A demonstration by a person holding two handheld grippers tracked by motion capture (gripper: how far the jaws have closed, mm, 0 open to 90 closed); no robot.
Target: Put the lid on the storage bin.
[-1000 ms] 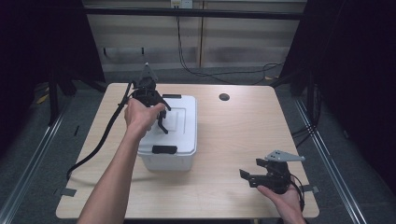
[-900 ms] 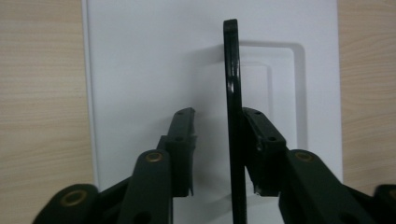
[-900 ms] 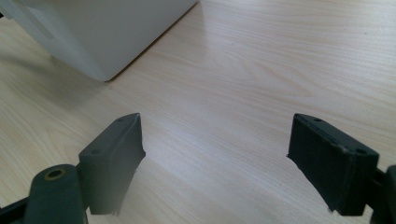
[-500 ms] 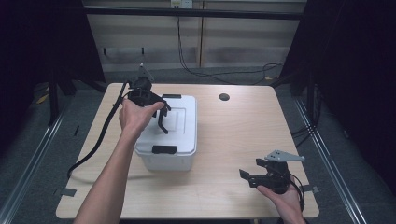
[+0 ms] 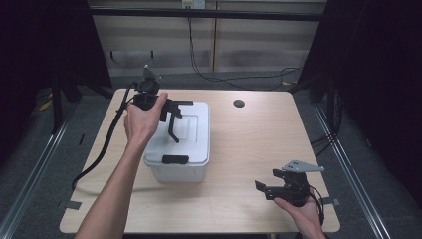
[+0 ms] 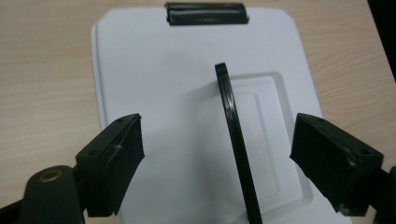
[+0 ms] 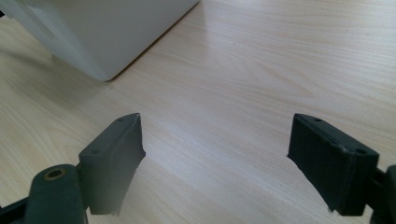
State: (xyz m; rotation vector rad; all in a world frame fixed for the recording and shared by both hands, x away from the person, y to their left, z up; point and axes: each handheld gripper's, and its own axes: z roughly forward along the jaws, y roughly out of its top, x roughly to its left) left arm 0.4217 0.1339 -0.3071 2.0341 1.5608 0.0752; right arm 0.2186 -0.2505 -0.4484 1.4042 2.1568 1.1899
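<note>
My left hand-held gripper (image 5: pixel 175 119) hangs over the white lidded box (image 5: pixel 186 159), which stands on the left half of the wooden counter (image 5: pixel 259 144). Its jaws have just been opening and now stand wide. In the left gripper view the same hand-held gripper (image 6: pixel 217 154) looks down on the box lid (image 6: pixel 154 84): the black handle (image 6: pixel 233 140) stands raised on edge from the lid, between my two jaws but nearer the right-hand one, with a clear gap to each pad, so nothing is gripped. A black latch (image 6: pixel 207 13) sits at the far edge of the lid in that view; in the high view a black latch (image 5: pixel 174 160) shows on the near end of the box. My left hand (image 5: pixel 142 122) holds the tool from the box's left side, and its black cable (image 5: pixel 107 147) trails off the counter's left edge.

My right hand-held gripper (image 5: pixel 263 189) rests low at the near right corner of the counter, well apart from the box, held in my right hand (image 5: pixel 298 211). Its jaws are spread wide and empty. In the right gripper view this hand-held gripper (image 7: pixel 215 158) faces bare wood, with a lower corner of the box (image 7: pixel 102 32) at the upper left. A small dark round hole (image 5: pixel 239 103) lies at the far side of the counter.
</note>
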